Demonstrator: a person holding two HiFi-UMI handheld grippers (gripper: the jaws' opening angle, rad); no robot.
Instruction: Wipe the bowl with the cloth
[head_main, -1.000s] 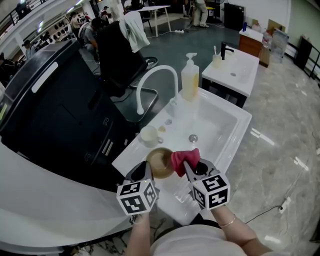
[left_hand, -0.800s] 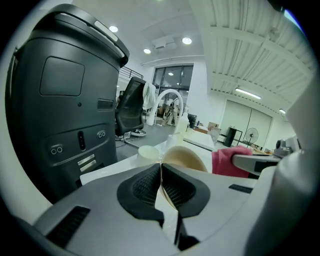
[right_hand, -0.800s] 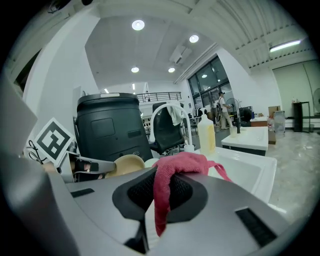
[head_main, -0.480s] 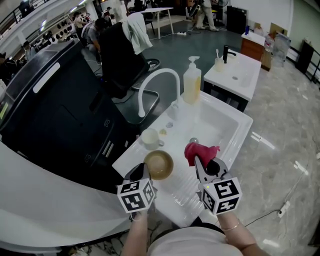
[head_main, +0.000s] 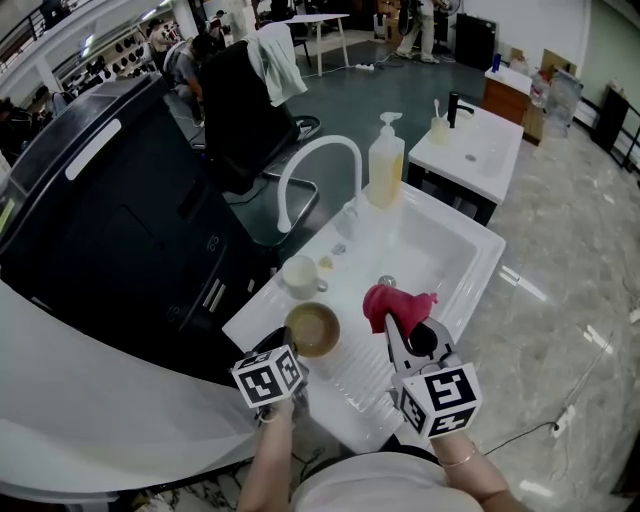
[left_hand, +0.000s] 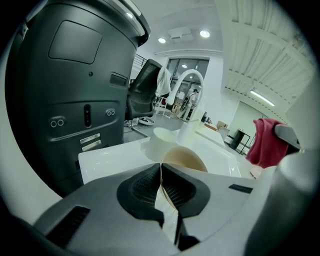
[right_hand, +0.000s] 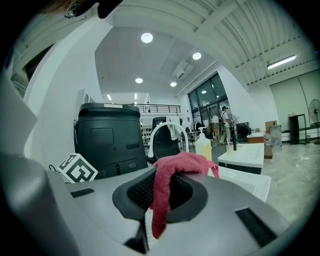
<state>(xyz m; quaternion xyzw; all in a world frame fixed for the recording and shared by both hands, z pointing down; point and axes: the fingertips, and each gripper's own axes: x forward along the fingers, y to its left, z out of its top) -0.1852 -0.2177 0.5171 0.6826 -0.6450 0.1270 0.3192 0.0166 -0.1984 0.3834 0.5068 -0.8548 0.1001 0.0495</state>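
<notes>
Head view: my left gripper (head_main: 287, 343) pinches the bowl (head_main: 313, 329) rim, right gripper (head_main: 396, 326) clamps the cloth (head_main: 386, 301); hard wiping could slip that rim.

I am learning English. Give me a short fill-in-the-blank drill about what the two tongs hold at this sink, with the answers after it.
1. The left tongs are shut on the ____ of the bowl.
2. The right tongs are shut on a red ____.
3. The pump bottle beside the white faucet holds a ____ liquid.
Missing words: rim; cloth; yellow.
</notes>
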